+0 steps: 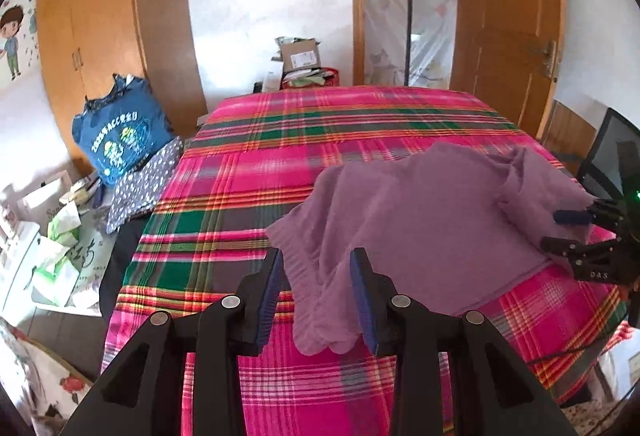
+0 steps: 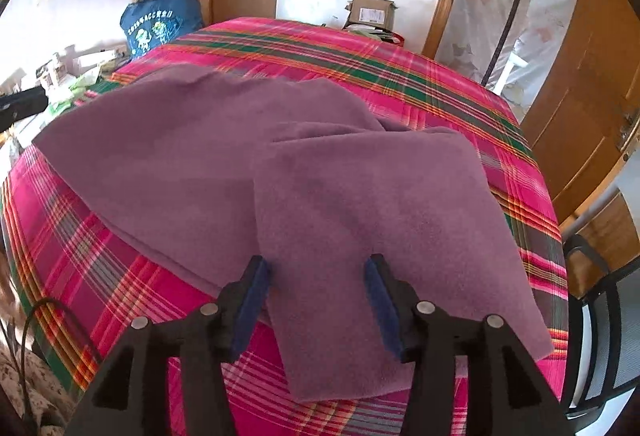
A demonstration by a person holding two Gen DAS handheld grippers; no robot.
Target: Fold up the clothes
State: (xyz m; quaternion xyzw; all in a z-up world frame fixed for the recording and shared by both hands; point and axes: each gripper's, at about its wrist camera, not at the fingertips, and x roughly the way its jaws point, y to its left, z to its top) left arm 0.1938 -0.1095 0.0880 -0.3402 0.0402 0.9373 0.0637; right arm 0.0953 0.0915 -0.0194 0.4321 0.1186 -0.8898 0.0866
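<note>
A purple garment [image 1: 420,211] lies spread on the bed's pink plaid cover [image 1: 248,171]. My left gripper [image 1: 319,278] is open, and a rumpled end of the garment lies between its blue-padded fingers [image 1: 362,276]. In the right wrist view the purple garment [image 2: 208,143] shows a flap folded over its near half. My right gripper [image 2: 316,280] is open just over that flap's near edge. From the left wrist view the right gripper [image 1: 568,230] appears at the far right, its jaws apart around the garment's edge.
A blue printed bag [image 1: 116,135] and dotted cloth stand left of the bed, beside cluttered papers and boxes [image 1: 52,220]. A cardboard box [image 1: 300,55] sits past the far end. Wooden wardrobe and door [image 1: 508,15] stand behind. A black chair [image 2: 600,308] is at the right.
</note>
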